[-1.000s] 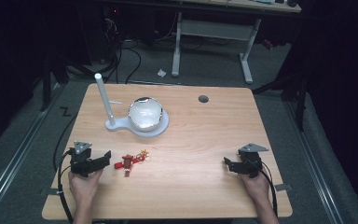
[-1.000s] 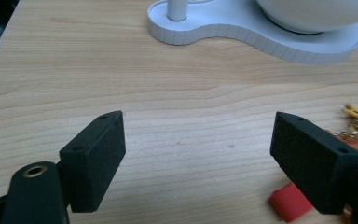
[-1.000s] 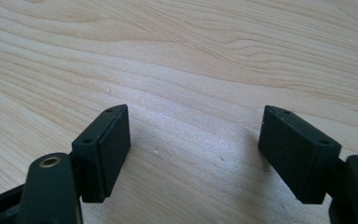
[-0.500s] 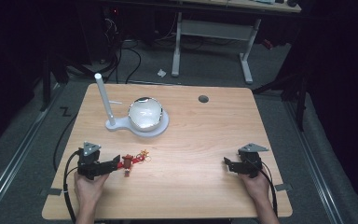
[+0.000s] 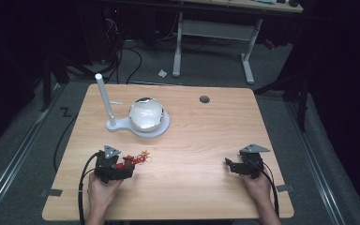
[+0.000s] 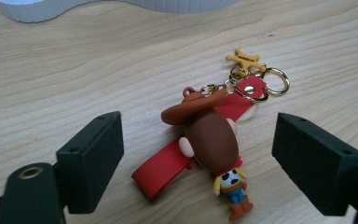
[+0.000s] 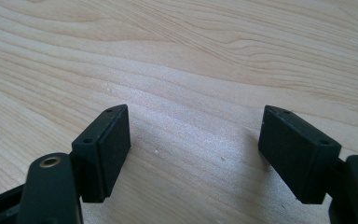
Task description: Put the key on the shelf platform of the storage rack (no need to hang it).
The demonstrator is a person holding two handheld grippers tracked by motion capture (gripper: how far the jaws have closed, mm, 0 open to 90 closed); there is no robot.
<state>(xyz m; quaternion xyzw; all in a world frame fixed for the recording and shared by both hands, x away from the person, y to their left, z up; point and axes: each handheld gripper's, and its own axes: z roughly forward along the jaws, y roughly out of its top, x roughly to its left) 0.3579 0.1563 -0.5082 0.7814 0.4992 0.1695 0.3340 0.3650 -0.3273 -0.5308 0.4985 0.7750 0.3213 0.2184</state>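
Fingers (image 6: 91, 161) spread around cowboy keychain (image 6: 212, 140), seemingly untouched, white stand (image 5: 143, 123) beyond, path clear

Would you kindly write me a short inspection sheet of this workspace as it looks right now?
Surface: light wooden table with a round cable hole.
Job's things: cowboy figure keychain with red strap and gold ring, lying flat between the open jaws of the left gripper, untouched.
Clutter: white stand with upright post and shiny round dome at the far left.
Grippers: left gripper's jaws have just closed slightly and are open; right gripper open over bare wood.
Cables: a black cable trails from the left gripper; more cables lie on the floor beyond the table.
Surroundings: dark room, white desk frame behind.
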